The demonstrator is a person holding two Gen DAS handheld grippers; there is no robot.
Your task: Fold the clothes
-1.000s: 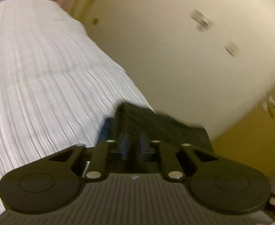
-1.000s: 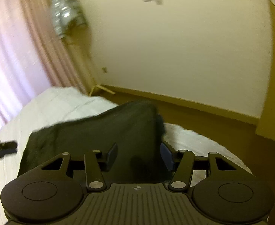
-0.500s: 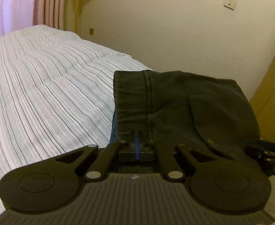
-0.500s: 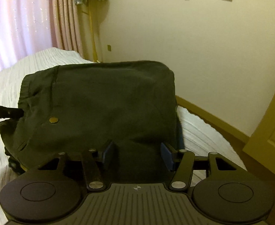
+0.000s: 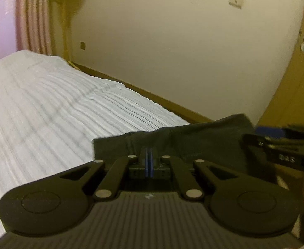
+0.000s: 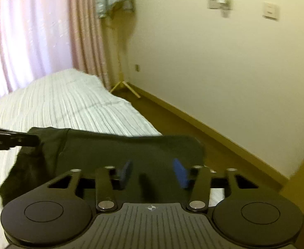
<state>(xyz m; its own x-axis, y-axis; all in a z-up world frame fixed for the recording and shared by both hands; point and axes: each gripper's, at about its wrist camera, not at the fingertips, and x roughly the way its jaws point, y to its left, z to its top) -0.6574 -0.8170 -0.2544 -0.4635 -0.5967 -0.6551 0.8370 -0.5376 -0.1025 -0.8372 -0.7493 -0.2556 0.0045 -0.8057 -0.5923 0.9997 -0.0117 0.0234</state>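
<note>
Lowered since half a second back: dark garment (image 5: 203, 143), then draped high in front of both cameras, now spread flat and low at the near edge of the bed (image 5: 48, 112). Left gripper (image 5: 148, 157) shut tight, blue pads pressed together with the fabric's hem, just beside a stitched seam, caught between them. Right gripper (image 6: 152, 172) partly parted, fingers (image 6: 180, 172) having just been closing, dark cloth lying between and beneath them but not visibly pinched; edges blurred, so contact with the pads cannot be told. Seen from the right wrist, left gripper's tip entering from the left and meeting the garment's far corner, which bunches and droops there.

Garment: dark green-black, heavy woven cloth, matte, with a raised double-stitched seam and a folded rim; roughly rectangular as it lies, right edge reaching the bed's side above the floor.

Bed cover: white, finely ribbed in thin grey lines, softly quilted into shallow swells. Floor (image 6: 183, 124): brown, smooth, with a matching skirting strip. Wall (image 6: 214, 62): plain cream, carrying two pale switch plates. Curtain (image 6: 38, 41): pink, sheer, in long vertical pleats, with a silvery item hanging beside it on a thin wooden stand.
</note>
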